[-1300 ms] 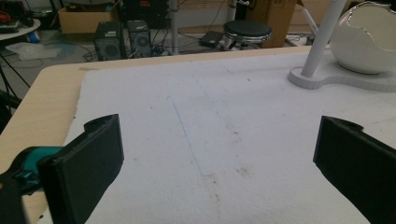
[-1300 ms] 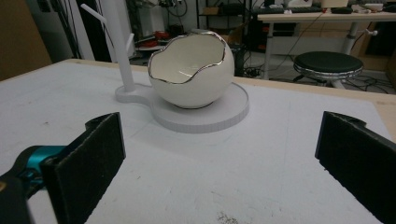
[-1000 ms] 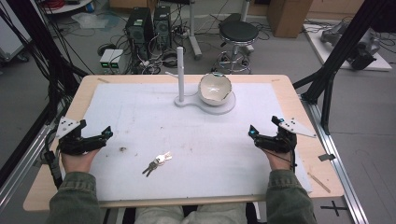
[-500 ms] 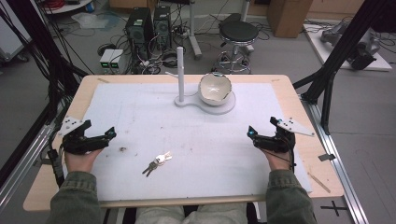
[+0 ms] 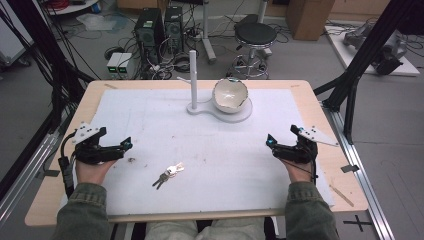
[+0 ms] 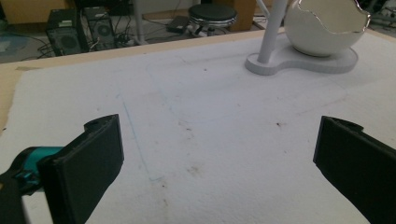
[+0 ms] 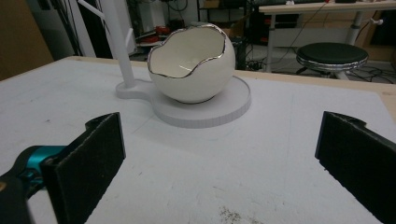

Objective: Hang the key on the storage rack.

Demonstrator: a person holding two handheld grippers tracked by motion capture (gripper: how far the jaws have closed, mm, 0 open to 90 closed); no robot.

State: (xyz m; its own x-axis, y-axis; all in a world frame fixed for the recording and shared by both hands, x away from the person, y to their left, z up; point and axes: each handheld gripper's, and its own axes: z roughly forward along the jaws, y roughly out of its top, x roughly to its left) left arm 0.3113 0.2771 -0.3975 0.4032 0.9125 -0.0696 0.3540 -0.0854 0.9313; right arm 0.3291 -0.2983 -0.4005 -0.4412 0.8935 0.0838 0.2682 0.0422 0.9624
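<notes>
Both claws (image 5: 125, 145) (image 5: 270, 141) gaping near opposite mat (image 5: 215, 150) edges, seemingly resting.

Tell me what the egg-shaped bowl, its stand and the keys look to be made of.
Egg-shaped bowl: likely glazed ceramic, glossy cream with a silvery jagged rim and sharp reflections. Stand: matte white, uniformly smooth, probably plastic or painted wood; the look leaves it open. Keys: metal, judging by their silver glint, though small in the high view.
</notes>
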